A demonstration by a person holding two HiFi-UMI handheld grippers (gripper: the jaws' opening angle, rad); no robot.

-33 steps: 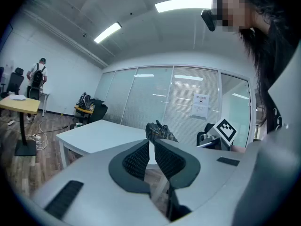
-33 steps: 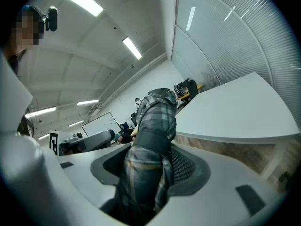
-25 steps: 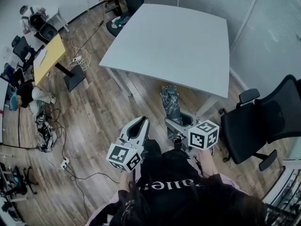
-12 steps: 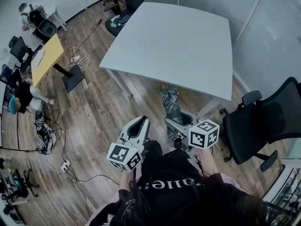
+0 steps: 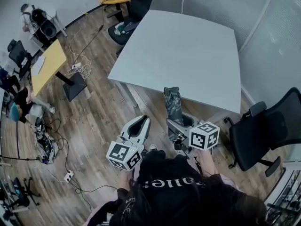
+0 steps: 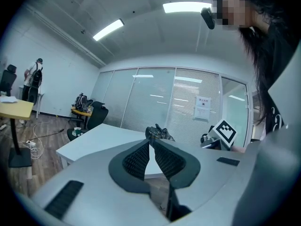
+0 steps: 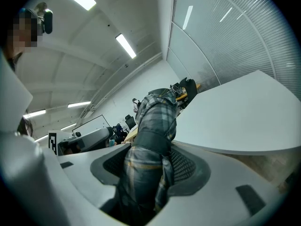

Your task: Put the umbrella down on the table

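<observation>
Your right gripper (image 5: 176, 126) is clamped around the folded plaid umbrella (image 5: 172, 103). In the right gripper view, both pads press the fabric of the umbrella (image 7: 153, 145) just below its dark strap, so the jaws stand wide on the bundle. The umbrella is up in the air in your grip, not on the table. From where you stand it points to 12 o'clock, and in the head view its far end shows against the near edge of the grey table (image 5: 188, 51). In the right gripper view the tabletop (image 7: 244, 112) spreads out at 3 o'clock of the umbrella.

Your left gripper (image 5: 140, 123) sits beside the right one, at its 9 o'clock, also aimed at 12. In the left gripper view, the jaw tips of your left gripper (image 6: 150, 143) are pressed together with nothing between them, and the umbrella's end (image 6: 159, 133) pokes up just behind them.

A black office chair (image 5: 268, 128) stands at your 3 o'clock. A yellow desk (image 5: 47, 62) is at 10 o'clock, with cables (image 5: 77, 62) trailing over the wooden floor (image 5: 101, 107).
</observation>
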